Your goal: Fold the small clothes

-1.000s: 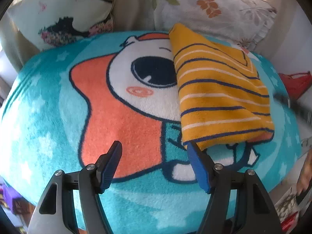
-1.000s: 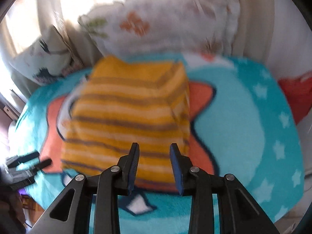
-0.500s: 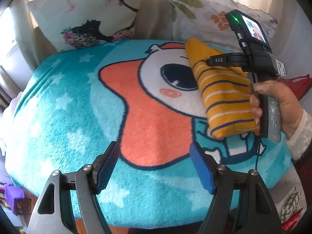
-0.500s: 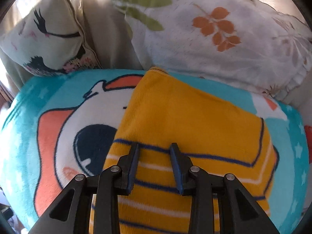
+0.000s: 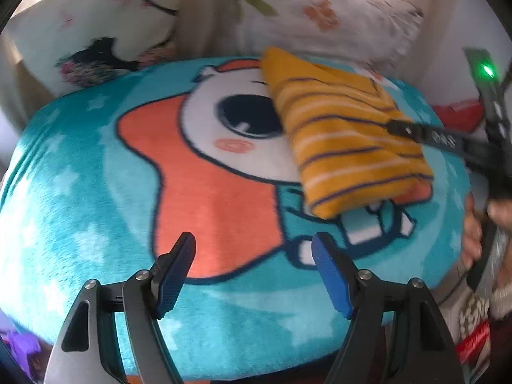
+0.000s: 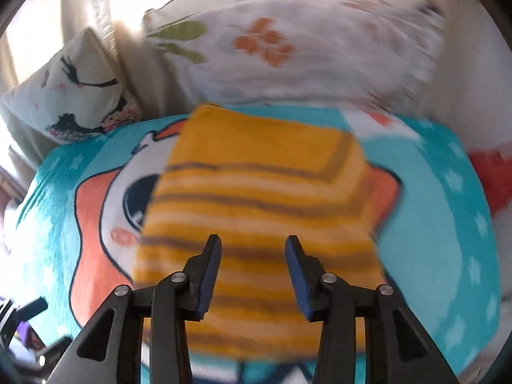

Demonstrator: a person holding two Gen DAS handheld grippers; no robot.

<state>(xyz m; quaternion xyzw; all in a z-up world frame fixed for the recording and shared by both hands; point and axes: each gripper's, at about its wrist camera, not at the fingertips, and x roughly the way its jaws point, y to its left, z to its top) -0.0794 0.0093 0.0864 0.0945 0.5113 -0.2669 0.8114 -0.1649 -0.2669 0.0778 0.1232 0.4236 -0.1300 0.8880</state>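
A folded yellow garment with navy and white stripes (image 5: 348,137) lies on the right part of a teal cartoon blanket (image 5: 80,192). My left gripper (image 5: 252,249) is open and empty, low over the blanket's front, left of the garment. The garment fills the middle of the right wrist view (image 6: 256,198). My right gripper (image 6: 252,249) is open and empty, just above the garment's near half. The right gripper's body and the hand holding it show at the right edge of the left wrist view (image 5: 486,147).
Two patterned pillows stand behind the blanket: one with a dark bird print (image 5: 105,32) at back left, one with leaves and orange flowers (image 5: 320,22) at back right. A red object (image 5: 457,115) lies beyond the blanket's right edge. The blanket's front edge drops off near me.
My right gripper has opened wider and pulled back toward the garment's near edge. My left gripper has moved a little closer to the blanket. The garment has stayed put.
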